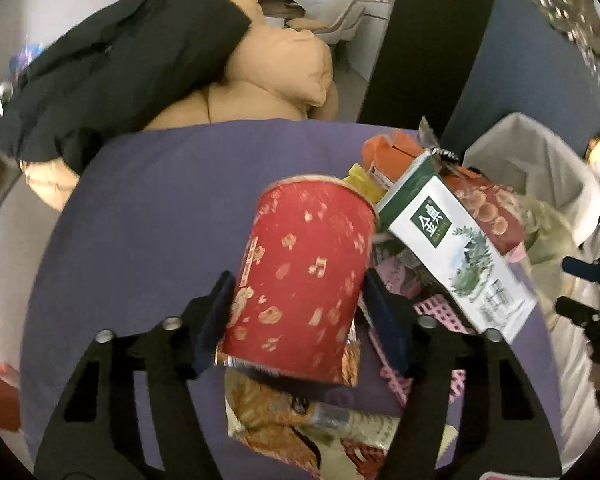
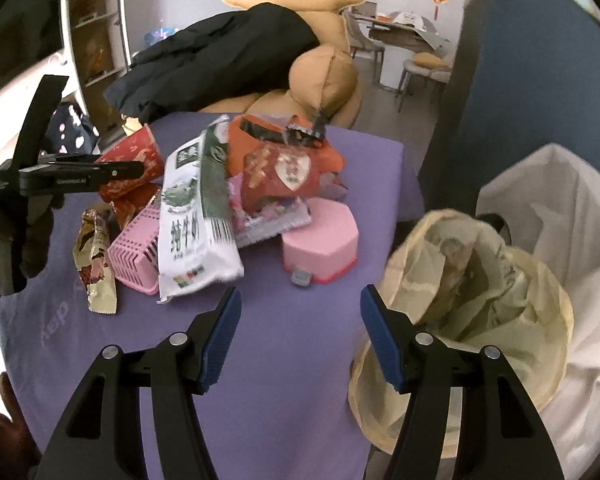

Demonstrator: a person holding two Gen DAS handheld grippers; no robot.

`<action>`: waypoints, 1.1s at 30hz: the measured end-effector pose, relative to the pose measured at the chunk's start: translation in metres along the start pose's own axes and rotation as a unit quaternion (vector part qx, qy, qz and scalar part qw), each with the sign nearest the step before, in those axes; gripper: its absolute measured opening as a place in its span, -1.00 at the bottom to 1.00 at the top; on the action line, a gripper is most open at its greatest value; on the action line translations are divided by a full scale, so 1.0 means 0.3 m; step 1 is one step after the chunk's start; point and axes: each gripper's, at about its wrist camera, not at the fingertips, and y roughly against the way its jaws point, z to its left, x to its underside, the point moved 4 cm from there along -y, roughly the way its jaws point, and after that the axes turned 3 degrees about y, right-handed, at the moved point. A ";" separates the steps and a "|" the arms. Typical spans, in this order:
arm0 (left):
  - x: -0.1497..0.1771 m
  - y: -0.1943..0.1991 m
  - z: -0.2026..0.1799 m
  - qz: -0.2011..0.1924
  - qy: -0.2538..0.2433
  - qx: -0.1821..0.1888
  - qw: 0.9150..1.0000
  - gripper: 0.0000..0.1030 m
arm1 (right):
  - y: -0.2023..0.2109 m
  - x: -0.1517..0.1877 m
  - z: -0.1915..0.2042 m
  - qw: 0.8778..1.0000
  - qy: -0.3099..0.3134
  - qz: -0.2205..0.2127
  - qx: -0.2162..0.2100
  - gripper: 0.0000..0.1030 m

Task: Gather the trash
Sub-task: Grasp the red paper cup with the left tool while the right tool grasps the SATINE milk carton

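My purple table [image 2: 260, 360] carries a trash heap: milk carton [image 2: 192, 216], pink basket [image 2: 138, 252], pink box [image 2: 320, 240]. Left gripper [image 1: 296, 300] clamps the red cup [image 1: 304, 276] beside them; right gripper [image 2: 300, 336] stands apart, empty, near the bag-lined bin [image 2: 480, 280].

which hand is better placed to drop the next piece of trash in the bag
Left. Its fingers already flank the red paper cup, apparently gripping it. The right gripper is empty, though nearer the lined trash bag.
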 end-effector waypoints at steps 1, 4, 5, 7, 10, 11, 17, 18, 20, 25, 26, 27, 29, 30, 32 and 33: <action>0.011 0.018 0.003 -0.003 0.006 0.003 1.000 0.12 | 0.003 -0.011 0.014 1.000 0.006 -0.002 -0.001 0.14; 0.058 0.106 0.002 -0.022 0.029 0.018 0.999 0.12 | 0.004 -0.057 0.071 1.000 0.026 -0.010 -0.006 0.14; 0.079 0.138 0.003 -0.026 0.038 0.023 0.999 0.12 | 0.001 -0.074 0.094 0.999 0.033 -0.013 -0.008 0.14; 0.101 0.191 0.003 -0.038 0.050 0.032 0.998 0.12 | -0.014 -0.104 0.132 0.999 0.043 -0.016 -0.010 0.14; 0.140 0.267 0.013 -0.052 0.064 0.037 0.996 0.12 | -0.055 -0.155 0.188 0.998 0.051 -0.017 -0.015 0.14; 0.160 0.279 0.016 -0.047 0.068 0.037 0.996 0.12 | -0.069 -0.170 0.201 0.998 0.053 -0.017 -0.016 0.14; 0.273 0.264 0.009 -0.018 0.067 0.017 0.997 0.13 | -0.184 -0.252 0.271 0.998 0.061 -0.003 -0.006 0.14; 0.284 0.261 0.005 -0.018 0.067 0.018 0.997 0.13 | -0.207 -0.264 0.283 0.998 0.063 0.002 -0.002 0.14; 0.303 0.253 0.003 -0.013 0.076 0.027 0.997 0.13 | -0.251 -0.283 0.297 0.998 0.067 0.013 0.006 0.14; 0.335 0.250 0.004 -0.007 0.088 0.044 0.995 0.13 | -0.288 -0.298 0.312 0.997 0.074 0.024 0.005 0.09; 0.335 0.253 0.005 -0.008 0.090 0.050 0.995 0.13 | -0.274 -0.296 0.310 0.997 0.071 0.021 -0.004 0.09; 0.334 0.256 0.004 -0.009 0.091 0.053 0.994 0.13 | -0.263 -0.292 0.305 0.998 0.067 0.019 -0.011 0.08; 0.332 0.267 0.001 -0.013 0.092 0.056 0.994 0.13 | -0.218 -0.273 0.289 0.998 0.054 0.015 -0.030 0.02; 0.327 0.271 -0.002 -0.014 0.091 0.057 0.994 0.13 | -0.201 -0.263 0.279 0.998 0.050 0.014 -0.035 0.00; 0.321 0.271 -0.008 -0.014 0.089 0.058 0.994 0.14 | -0.152 -0.233 0.255 0.998 0.036 0.010 -0.045 0.00; 0.319 0.273 -0.013 -0.014 0.087 0.060 0.994 0.14 | -0.128 -0.217 0.243 0.998 0.030 0.007 -0.049 0.00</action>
